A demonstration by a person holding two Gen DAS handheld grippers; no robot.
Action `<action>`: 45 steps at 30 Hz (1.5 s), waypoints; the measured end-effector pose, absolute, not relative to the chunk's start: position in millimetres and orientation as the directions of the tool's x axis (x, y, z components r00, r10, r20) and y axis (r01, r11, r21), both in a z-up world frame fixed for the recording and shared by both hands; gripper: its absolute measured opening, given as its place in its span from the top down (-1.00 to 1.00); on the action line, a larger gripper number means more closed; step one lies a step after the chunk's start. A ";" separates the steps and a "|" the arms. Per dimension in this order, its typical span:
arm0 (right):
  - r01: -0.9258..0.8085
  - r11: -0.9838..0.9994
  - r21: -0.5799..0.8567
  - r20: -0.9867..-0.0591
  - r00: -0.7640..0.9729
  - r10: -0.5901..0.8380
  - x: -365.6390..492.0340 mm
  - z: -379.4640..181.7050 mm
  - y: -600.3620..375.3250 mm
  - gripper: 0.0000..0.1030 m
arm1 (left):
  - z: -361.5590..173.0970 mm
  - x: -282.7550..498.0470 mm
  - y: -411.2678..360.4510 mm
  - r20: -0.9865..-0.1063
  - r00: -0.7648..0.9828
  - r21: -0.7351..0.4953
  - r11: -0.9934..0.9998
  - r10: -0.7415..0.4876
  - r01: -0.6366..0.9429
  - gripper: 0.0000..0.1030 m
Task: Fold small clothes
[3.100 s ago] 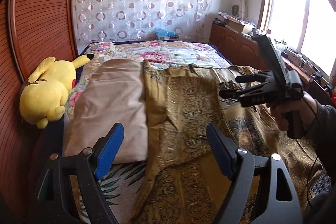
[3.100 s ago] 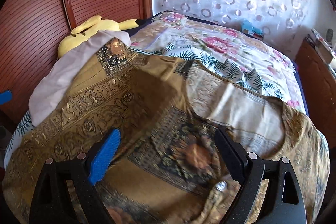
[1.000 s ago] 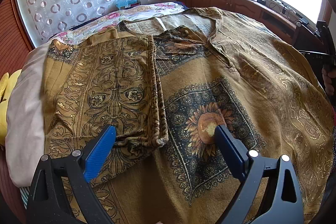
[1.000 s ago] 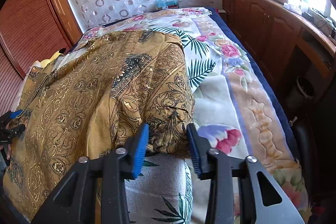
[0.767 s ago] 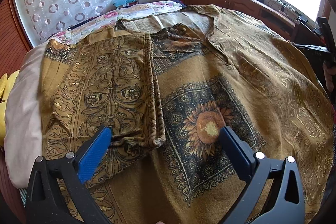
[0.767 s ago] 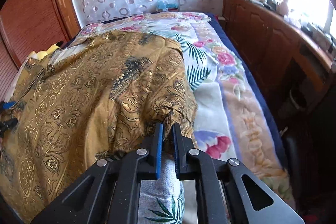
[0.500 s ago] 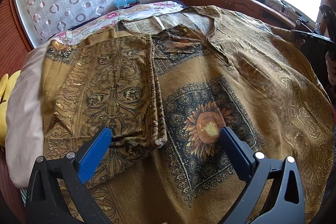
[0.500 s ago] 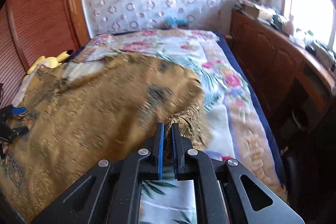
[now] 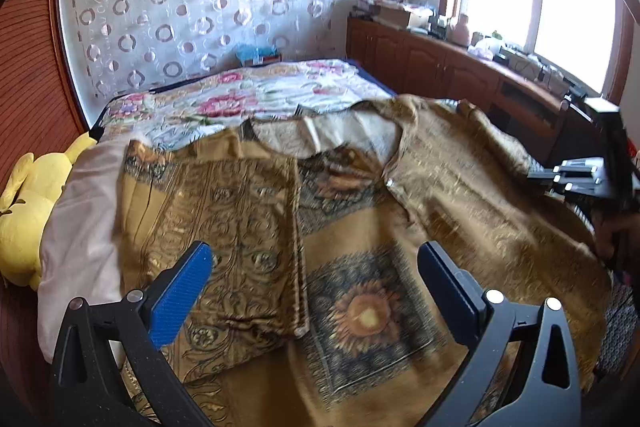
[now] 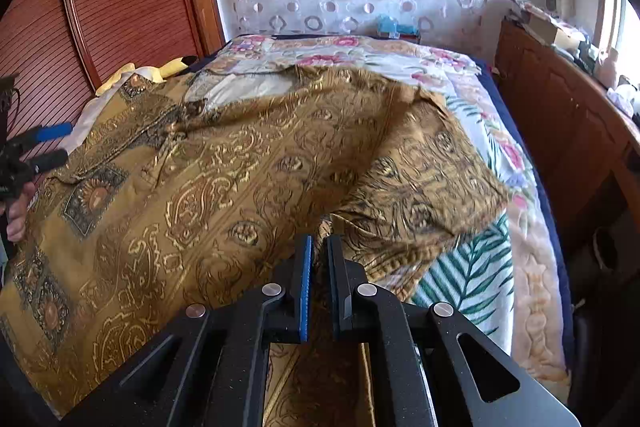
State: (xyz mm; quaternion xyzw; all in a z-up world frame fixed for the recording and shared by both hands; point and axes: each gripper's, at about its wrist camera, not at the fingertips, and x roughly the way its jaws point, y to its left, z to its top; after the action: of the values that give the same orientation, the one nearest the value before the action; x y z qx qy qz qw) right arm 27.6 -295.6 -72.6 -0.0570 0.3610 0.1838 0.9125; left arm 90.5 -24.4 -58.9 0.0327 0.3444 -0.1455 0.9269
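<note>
A gold patterned shirt (image 9: 460, 187) lies spread on the bed, sunflower panel facing up. One sleeve (image 9: 240, 227) is folded over its body on the left. My left gripper (image 9: 314, 253) hovers open above the shirt's lower middle with nothing between its fingers. It also shows in the right wrist view as the left gripper (image 10: 44, 147) at the far left, held by a hand. My right gripper (image 10: 319, 243) is shut on the hem of the shirt's other sleeve (image 10: 420, 187) and holds that cloth lifted off the bed. In the left wrist view the right gripper (image 9: 580, 175) sits at the shirt's right edge.
A yellow plush toy (image 9: 24, 223) and a beige pillow (image 9: 80, 227) lie left of the shirt by the wooden headboard (image 10: 100, 7). The floral bed cover (image 9: 240, 99) stretches beyond. Wooden cabinets (image 9: 440, 63) with clutter run along the right, under the window.
My right gripper shut on the sleeve hem and swung it up and inward over the shirt. My left gripper opened a little wider and rose, tilting its view up.
</note>
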 end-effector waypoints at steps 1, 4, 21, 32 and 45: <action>-0.373 0.927 0.030 -0.682 0.671 0.292 28.4 -72.5 -295.9 0.85 | -57.0 90.0 -26.0 -0.642 0.724 -0.044 0.955 -0.251 0.292 -1.00; -0.369 0.929 0.034 -0.683 0.670 0.291 27.4 -72.1 -297.6 0.66 | -52.7 88.1 -29.8 -0.628 0.733 -0.053 0.954 -0.261 0.295 -1.00; -0.204 0.969 0.136 -0.651 0.719 0.243 35.2 -62.2 -345.7 0.23 | -54.6 74.1 -44.7 -0.622 0.725 -0.072 0.944 -0.294 0.321 -1.00; -0.133 0.987 0.094 -0.709 0.687 0.161 85.1 -75.8 -344.6 0.23 | -60.5 74.2 -42.8 -0.632 0.715 -0.083 0.944 -0.298 0.321 -1.00; -0.215 0.974 0.070 -0.670 0.713 0.206 98.9 -59.6 -328.4 0.89 | -64.0 73.8 -33.8 -0.635 0.712 -0.105 0.947 -0.299 0.304 -1.00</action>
State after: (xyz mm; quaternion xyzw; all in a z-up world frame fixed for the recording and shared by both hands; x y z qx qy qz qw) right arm 98.9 -328.4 -59.6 -0.0068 0.3612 0.1137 0.9255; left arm 73.8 -33.8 -64.0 0.0039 0.3427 -0.1631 0.9252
